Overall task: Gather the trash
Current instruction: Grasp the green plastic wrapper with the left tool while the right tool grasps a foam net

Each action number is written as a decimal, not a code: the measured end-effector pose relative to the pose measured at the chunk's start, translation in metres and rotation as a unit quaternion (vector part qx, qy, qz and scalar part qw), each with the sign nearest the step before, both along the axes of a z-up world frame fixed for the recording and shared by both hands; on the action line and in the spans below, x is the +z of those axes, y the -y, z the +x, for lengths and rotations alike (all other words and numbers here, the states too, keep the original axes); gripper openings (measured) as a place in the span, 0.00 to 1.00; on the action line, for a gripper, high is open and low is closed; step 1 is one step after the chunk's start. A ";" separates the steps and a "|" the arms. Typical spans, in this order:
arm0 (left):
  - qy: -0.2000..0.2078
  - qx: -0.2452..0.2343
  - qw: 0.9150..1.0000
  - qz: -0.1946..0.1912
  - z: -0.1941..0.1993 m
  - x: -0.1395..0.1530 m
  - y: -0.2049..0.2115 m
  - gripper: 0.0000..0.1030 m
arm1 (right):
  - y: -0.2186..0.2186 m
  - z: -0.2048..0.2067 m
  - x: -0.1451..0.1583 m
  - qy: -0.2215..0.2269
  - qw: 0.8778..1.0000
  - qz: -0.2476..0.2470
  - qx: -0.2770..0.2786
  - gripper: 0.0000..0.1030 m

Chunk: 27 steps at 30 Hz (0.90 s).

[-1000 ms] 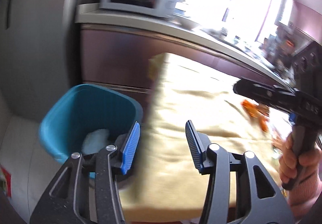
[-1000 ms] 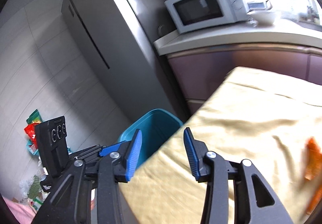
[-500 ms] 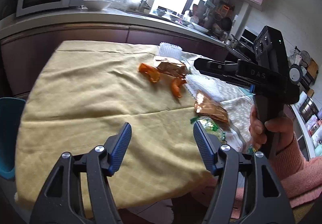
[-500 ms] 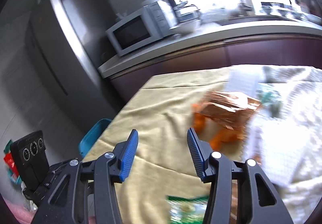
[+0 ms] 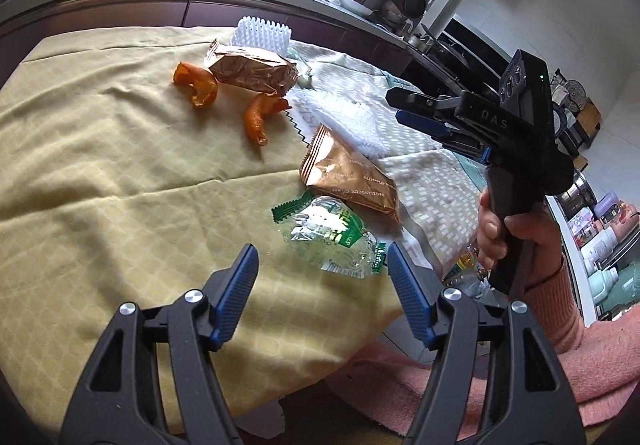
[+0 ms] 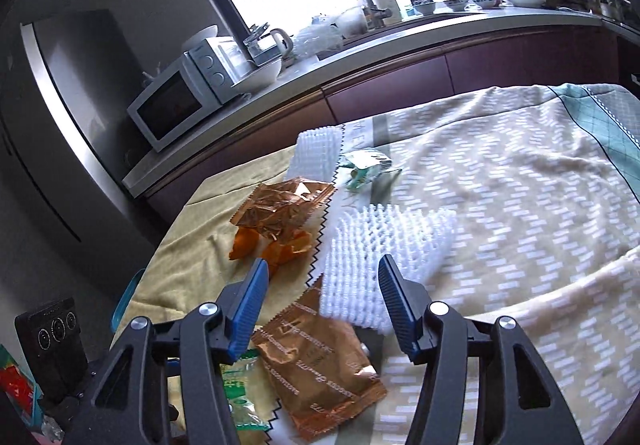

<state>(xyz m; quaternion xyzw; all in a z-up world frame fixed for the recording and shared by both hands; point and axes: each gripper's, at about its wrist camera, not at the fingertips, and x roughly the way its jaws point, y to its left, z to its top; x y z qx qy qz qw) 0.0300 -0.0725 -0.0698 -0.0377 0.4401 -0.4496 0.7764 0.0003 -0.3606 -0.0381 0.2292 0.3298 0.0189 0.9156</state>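
Observation:
Trash lies on a table with a yellow cloth (image 5: 100, 173). My left gripper (image 5: 322, 269) hovers near the front edge, jaws opening, nothing pinched; a clear green-printed wrapper (image 5: 336, 237) lies just ahead of its tips. Beyond that are a copper wrapper (image 5: 348, 177), two orange peels (image 5: 198, 85), and a crumpled copper wrapper (image 5: 252, 71). My right gripper (image 6: 322, 277), jaws opening and empty, hangs over a white spiky plastic sheet (image 6: 384, 245) and the copper wrapper (image 6: 320, 361). The right gripper (image 5: 416, 109) also shows in the left wrist view, held by a hand (image 5: 516, 233).
A second white spiky sheet (image 6: 316, 153) and a small teal wrapper (image 6: 364, 165) lie farther back on a patterned cloth (image 6: 520, 205). A blue bin's rim (image 6: 124, 297) peeks out at the table's left end. A counter with a microwave (image 6: 176, 105) runs behind.
Both views swung away from the blue bin and fridge to the trash on the table. Both pairs of jaws stand wider than before.

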 end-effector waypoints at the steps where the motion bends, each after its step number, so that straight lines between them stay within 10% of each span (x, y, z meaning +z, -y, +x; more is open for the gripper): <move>1: -0.005 -0.001 1.000 0.001 0.001 -0.001 0.003 0.68 | 0.004 0.000 -0.002 -0.005 1.000 0.000 -0.006 0.62; 13: -0.020 0.003 1.000 0.024 0.009 -0.009 0.028 0.68 | 0.028 0.017 -0.038 -0.046 0.998 0.036 -0.029 0.64; 21: -0.011 0.005 0.999 0.040 0.010 -0.010 0.034 0.48 | 0.023 0.028 -0.043 -0.050 0.998 0.037 -0.026 0.64; 27: -0.018 0.000 0.999 0.038 0.010 -0.012 0.035 0.24 | 0.023 0.030 -0.045 -0.053 0.997 0.038 -0.027 0.42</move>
